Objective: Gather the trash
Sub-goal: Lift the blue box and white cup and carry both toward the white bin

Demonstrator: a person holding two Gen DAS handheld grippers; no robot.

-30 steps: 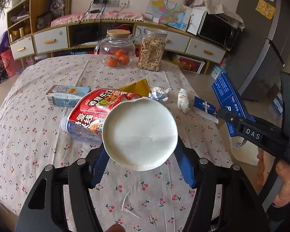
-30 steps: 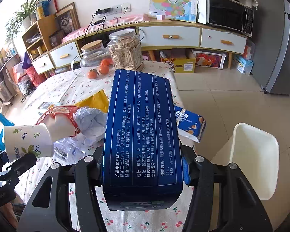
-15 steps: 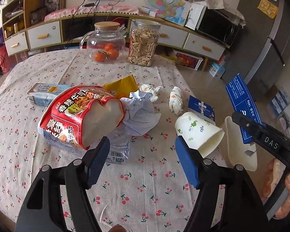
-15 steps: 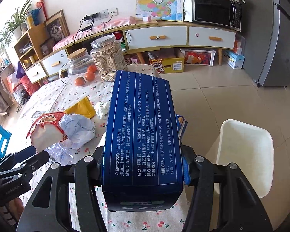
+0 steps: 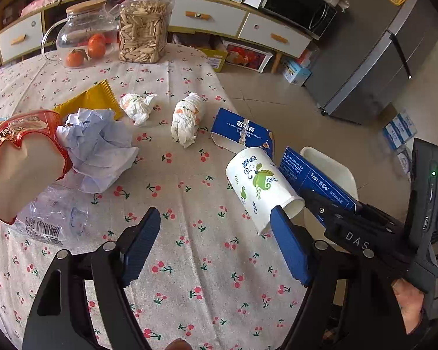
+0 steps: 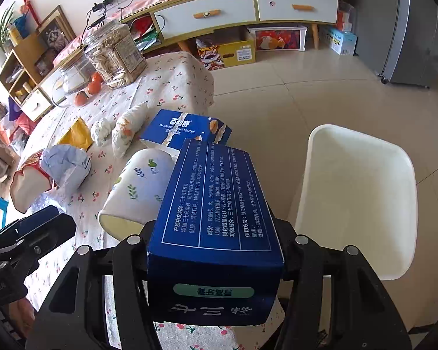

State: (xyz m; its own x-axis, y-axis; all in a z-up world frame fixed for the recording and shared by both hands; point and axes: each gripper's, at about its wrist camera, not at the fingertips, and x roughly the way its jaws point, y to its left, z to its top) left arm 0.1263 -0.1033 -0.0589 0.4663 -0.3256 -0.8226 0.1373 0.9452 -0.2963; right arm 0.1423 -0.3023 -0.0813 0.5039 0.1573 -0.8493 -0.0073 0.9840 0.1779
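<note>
My left gripper point(image 5: 216, 233) is open and empty above the tablecloth. A white paper cup with a leaf print point(image 5: 260, 186) lies on its side at the table's right edge, just past my right fingertip; it also shows in the right wrist view point(image 6: 140, 186). My right gripper point(image 6: 216, 233) is shut on a dark blue toothpaste box point(image 6: 216, 204), held beside the table over the white bin point(image 6: 362, 192). The box point(image 5: 315, 178) and bin point(image 5: 333, 166) also show in the left wrist view.
On the table lie a blue biscuit box point(image 5: 242, 131), two crumpled tissues point(image 5: 187, 116), crumpled paper point(image 5: 99, 143), a red noodle bowl point(image 5: 20, 157), a crushed plastic bottle point(image 5: 49, 213) and a yellow wrapper point(image 5: 93, 99). Two glass jars point(image 5: 143, 26) stand at the back.
My left gripper opened and let go of the paper cup, which now lies on its side at the table edge. My right gripper moved the blue box down toward the bin.
</note>
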